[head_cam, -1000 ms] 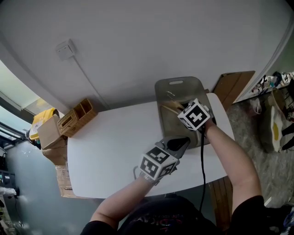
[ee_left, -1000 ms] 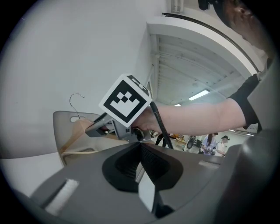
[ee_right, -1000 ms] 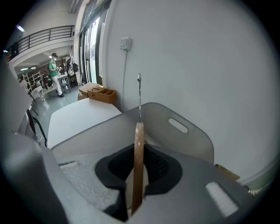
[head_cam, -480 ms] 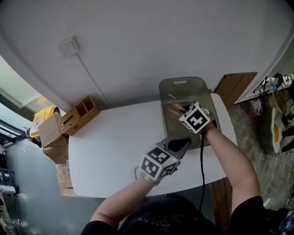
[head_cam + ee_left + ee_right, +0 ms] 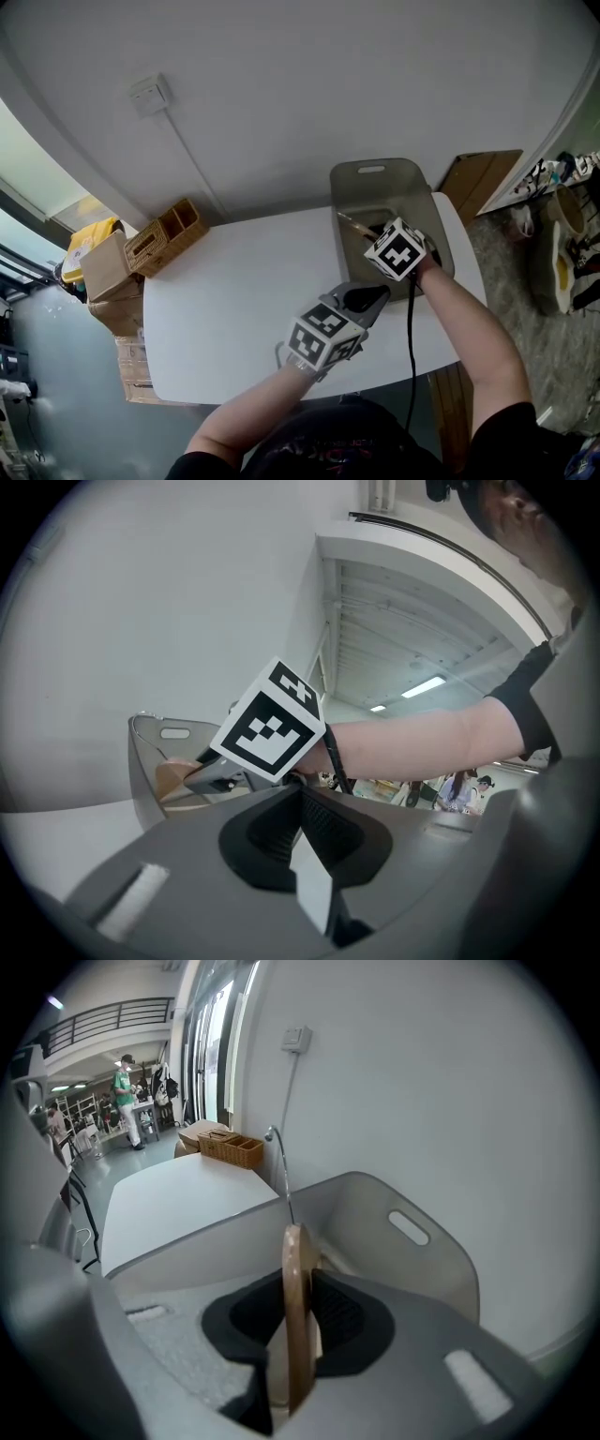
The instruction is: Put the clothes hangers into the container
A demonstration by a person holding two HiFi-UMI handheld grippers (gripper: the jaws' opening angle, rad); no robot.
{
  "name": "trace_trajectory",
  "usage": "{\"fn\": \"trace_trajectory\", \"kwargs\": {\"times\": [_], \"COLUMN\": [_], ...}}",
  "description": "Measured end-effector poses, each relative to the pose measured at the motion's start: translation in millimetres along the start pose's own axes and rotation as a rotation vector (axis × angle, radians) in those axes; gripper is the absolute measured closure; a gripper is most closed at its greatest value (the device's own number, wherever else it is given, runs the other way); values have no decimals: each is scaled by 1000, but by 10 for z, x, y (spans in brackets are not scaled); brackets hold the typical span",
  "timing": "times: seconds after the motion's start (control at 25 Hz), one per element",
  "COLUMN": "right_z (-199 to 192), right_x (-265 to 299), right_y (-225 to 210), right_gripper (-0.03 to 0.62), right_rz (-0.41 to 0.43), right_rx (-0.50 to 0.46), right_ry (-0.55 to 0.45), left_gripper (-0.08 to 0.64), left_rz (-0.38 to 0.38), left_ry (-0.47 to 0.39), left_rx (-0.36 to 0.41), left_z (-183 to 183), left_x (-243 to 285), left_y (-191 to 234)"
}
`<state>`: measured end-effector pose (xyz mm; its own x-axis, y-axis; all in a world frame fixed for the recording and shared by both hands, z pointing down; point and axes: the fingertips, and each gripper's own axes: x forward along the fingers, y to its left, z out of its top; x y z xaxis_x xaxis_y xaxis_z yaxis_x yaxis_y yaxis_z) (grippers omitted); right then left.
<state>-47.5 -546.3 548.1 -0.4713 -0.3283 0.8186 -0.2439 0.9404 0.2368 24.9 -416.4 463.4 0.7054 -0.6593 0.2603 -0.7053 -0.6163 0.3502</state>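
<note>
A grey plastic container (image 5: 375,178) stands at the table's far right end. My right gripper (image 5: 382,236) reaches into it from the near side. A wooden hanger (image 5: 296,1316) stands on edge between its jaws, the metal hook (image 5: 279,1162) pointing up over the container wall (image 5: 375,1213). The jaws are opening, and the pads still seem to touch the wood. In the head view part of the hanger (image 5: 354,223) shows inside the container. My left gripper (image 5: 366,298) hovers over the table just before the container, shut and empty (image 5: 300,827).
The white table (image 5: 244,300) carries a wicker box (image 5: 161,237) at its far left corner. Cardboard boxes (image 5: 101,267) stand on the floor beyond that end. A board (image 5: 473,178) leans by the wall on the right, near shoes (image 5: 562,234).
The right gripper has drawn slightly nearer within the container, the hanger still between its jaws. The left gripper has stayed where it was.
</note>
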Motion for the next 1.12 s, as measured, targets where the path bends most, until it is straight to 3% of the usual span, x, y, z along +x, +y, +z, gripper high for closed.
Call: {"fn": "trace_trajectory", "kwargs": {"times": [0.76, 0.92, 1.12], "right_z": [-7, 91, 234], "right_x": [-196, -389, -715], "right_y": [392, 494, 664], "right_gripper": [480, 480, 502], "right_rz": [-120, -155, -196], "right_rx": [-139, -114, 3], "right_ry": [46, 13, -76], "left_gripper": [560, 560, 560], "left_rz": [-40, -69, -109], "left_ry": [20, 21, 20], "left_rx": [36, 48, 64], "left_z": [-152, -196, -249], "left_x": [-572, -698, -901], "left_y": [-197, -281, -372]}}
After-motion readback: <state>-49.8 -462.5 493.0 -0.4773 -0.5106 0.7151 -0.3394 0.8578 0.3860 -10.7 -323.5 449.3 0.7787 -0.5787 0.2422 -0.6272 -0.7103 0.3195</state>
